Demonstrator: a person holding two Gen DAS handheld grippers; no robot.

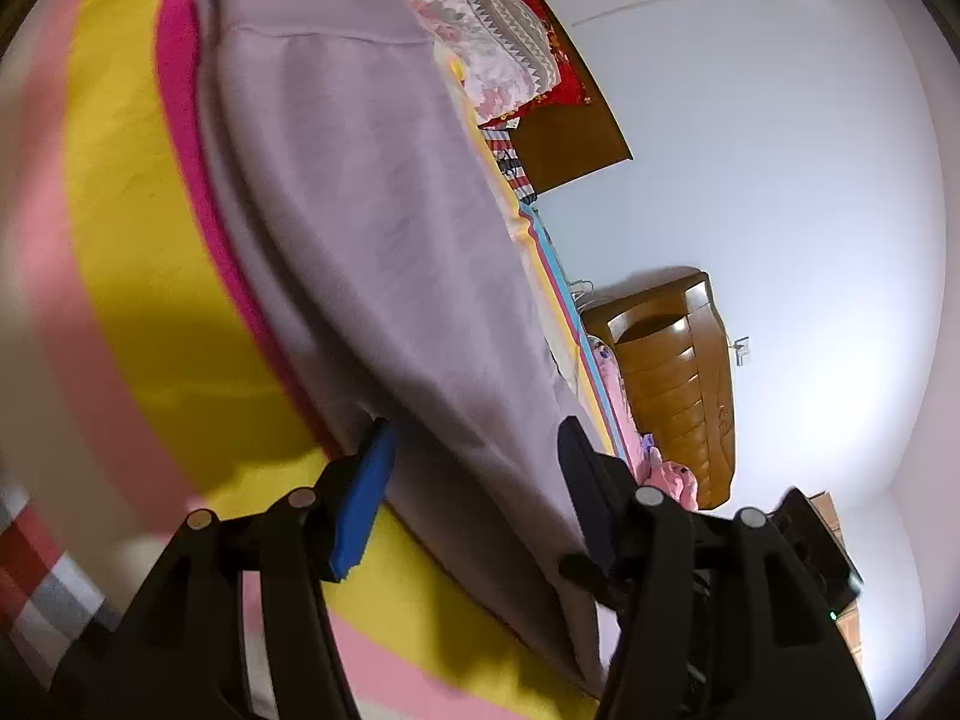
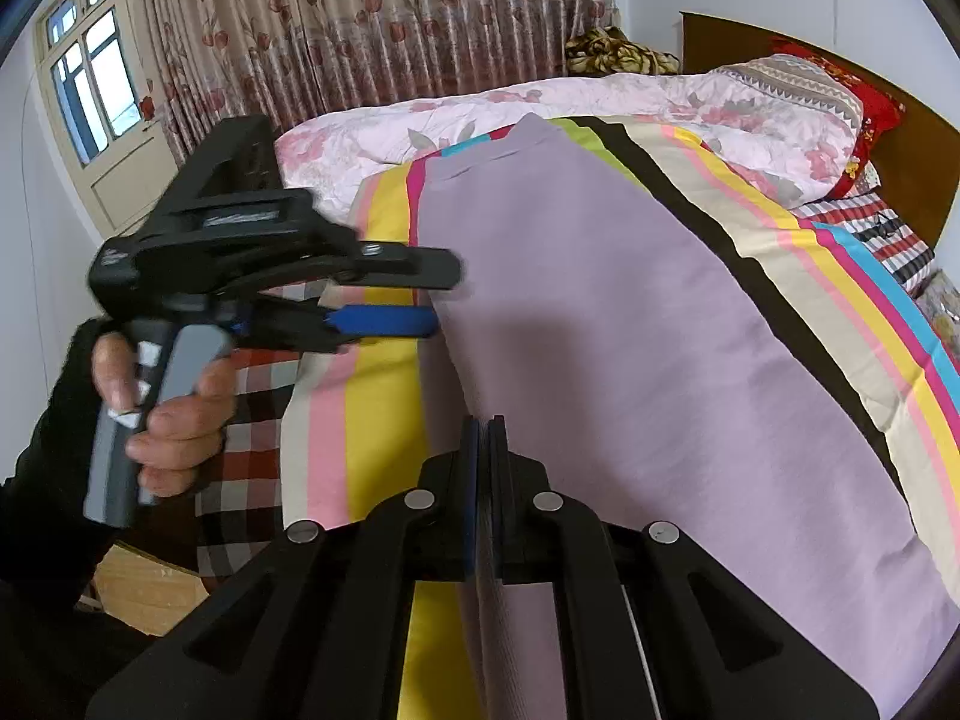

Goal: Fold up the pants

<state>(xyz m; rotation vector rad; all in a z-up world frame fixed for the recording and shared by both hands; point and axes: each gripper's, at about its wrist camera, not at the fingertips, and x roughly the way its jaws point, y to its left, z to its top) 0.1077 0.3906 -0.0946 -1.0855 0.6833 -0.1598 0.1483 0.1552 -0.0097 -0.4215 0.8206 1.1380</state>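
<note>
Pants [image 2: 630,312]: lilac, soft knit, laid lengthwise on the striped sheet [image 2: 384,396]; waistband end toward the floral quilt [image 2: 540,114], near end running under the right gripper. One long edge lies beside the magenta stripe of the sheet.

Left gripper [image 2: 441,294]: held by a hand [image 2: 162,408] in a dark sleeve, at the pants' long edge. Jaws stand apart, blue-padded finger [image 1: 360,510] below, black finger above. In its own view the pants' edge passes between the two fingers; whether the pads press the cloth cannot be told, and a gap shows.

Right gripper [image 2: 483,438]: at the pants' near end, jaws fully together, pads meeting along a narrow seam. Lilac cloth hangs down below the pads, so the fold of fabric appears pinched there.

Striped sheet: bands of yellow, pink, magenta, blue, cream and black, under the pants on both sides.

Floral quilt: pink-white, heaped beyond the pants' waistband end.

Headboard [image 2: 900,150]: dark wood, beyond the quilt.

Curtain [image 2: 360,18]: floral, behind the quilt.

Wooden cabinet [image 1: 678,384]: brown, past the pants' far edge in the left wrist view.
</note>
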